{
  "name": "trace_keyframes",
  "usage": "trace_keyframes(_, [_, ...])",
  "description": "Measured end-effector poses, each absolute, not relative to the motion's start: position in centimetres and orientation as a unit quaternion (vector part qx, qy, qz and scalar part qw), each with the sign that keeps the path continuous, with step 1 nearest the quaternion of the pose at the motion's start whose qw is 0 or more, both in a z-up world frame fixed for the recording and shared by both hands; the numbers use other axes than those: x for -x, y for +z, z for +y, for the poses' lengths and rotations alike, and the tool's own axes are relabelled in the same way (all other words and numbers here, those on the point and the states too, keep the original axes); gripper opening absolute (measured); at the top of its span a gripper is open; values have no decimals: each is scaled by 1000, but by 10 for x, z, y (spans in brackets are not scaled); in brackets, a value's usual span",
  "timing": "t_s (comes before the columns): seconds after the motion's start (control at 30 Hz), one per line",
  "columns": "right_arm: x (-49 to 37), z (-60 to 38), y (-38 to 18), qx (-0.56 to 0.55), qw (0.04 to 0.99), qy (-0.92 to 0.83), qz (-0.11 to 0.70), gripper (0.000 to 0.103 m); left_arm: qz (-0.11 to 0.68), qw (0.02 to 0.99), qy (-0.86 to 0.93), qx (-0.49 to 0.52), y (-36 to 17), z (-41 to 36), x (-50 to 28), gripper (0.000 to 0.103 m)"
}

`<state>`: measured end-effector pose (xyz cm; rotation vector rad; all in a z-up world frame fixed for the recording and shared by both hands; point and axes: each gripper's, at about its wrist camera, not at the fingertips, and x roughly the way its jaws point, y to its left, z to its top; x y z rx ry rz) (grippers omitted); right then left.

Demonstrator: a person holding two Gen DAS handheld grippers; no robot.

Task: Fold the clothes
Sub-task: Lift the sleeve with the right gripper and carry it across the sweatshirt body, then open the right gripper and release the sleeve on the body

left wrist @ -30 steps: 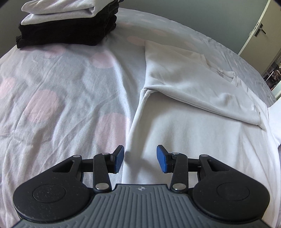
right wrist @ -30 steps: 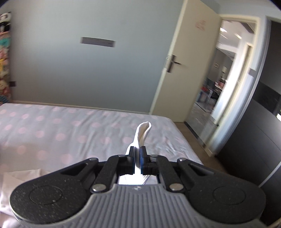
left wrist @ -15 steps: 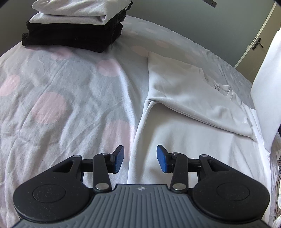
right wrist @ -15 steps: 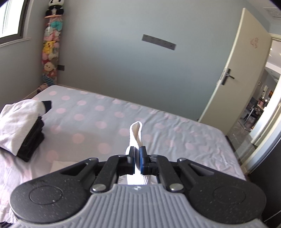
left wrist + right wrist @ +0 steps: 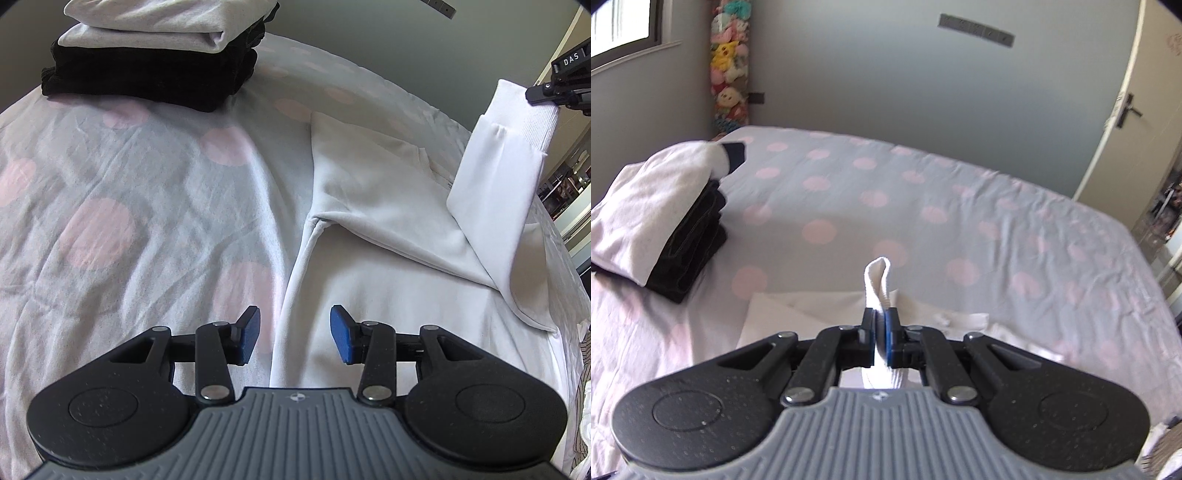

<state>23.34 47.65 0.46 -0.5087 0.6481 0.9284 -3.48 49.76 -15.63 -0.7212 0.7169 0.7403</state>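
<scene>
The right gripper (image 5: pixel 880 329) clamps the ribbed cuff (image 5: pixel 877 286) of a white long-sleeved sweatshirt (image 5: pixel 388 280) lying ahead of the left gripper (image 5: pixel 294 334), whose blue pads stand parted over the polka-dot bedsheet (image 5: pixel 122 206).

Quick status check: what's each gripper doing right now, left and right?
Left gripper: open, holding nothing, above the white sweatshirt edge.
Right gripper: shut on the sleeve cuff, lifted above the bed.

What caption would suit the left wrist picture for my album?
Open left gripper hovers over a white sweatshirt on the bed while the right gripper lifts its sleeve.
</scene>
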Motion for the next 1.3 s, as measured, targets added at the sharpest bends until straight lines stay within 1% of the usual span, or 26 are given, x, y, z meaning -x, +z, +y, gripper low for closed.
trace_keyframes(0.2, [-235, 492, -32, 211, 787, 465, 345, 10, 339, 806, 350, 336, -164, 504, 30, 49])
trace_keyframes(0.33, [-244, 495, -43, 207, 781, 472, 352, 19, 331, 810, 354, 332, -164, 506, 27, 49])
trace_keyframes(0.4, [-255, 488, -45, 208, 784, 468, 352, 19, 328, 812, 353, 328, -163, 505, 23, 49])
trace_keyframes(0.6, [-326, 441, -47, 208, 813, 412, 355, 19, 340, 817, 358, 299, -162, 497, 9, 49])
trace_keyframes(0.73, [-389, 402, -49, 211, 839, 357, 353, 22, 353, 809, 371, 289, -166, 499, 6, 49])
trace_keyframes(0.83, [-433, 375, -57, 209, 852, 317, 361, 27, 358, 803, 380, 288, -170, 502, 6, 49])
trace_keyframes(0.9, [-459, 363, -67, 206, 854, 296, 374, 29, 357, 800, 385, 289, -171, 505, 5, 49])
trace_keyframes(1.07, [-503, 366, -98, 203, 852, 270, 400, 46, 362, 795, 396, 282, -175, 510, -1, 49])
trace_keyframes(1.1, [-510, 370, -105, 204, 850, 266, 406, 47, 364, 794, 398, 280, -177, 511, -2, 49])
trace_keyframes(1.23, [-534, 386, -133, 210, 839, 242, 440, 48, 376, 793, 399, 266, -182, 511, -9, 49])
trace_keyframes(1.3, [-542, 391, -144, 213, 828, 236, 462, 45, 381, 793, 400, 257, -184, 510, -12, 49])
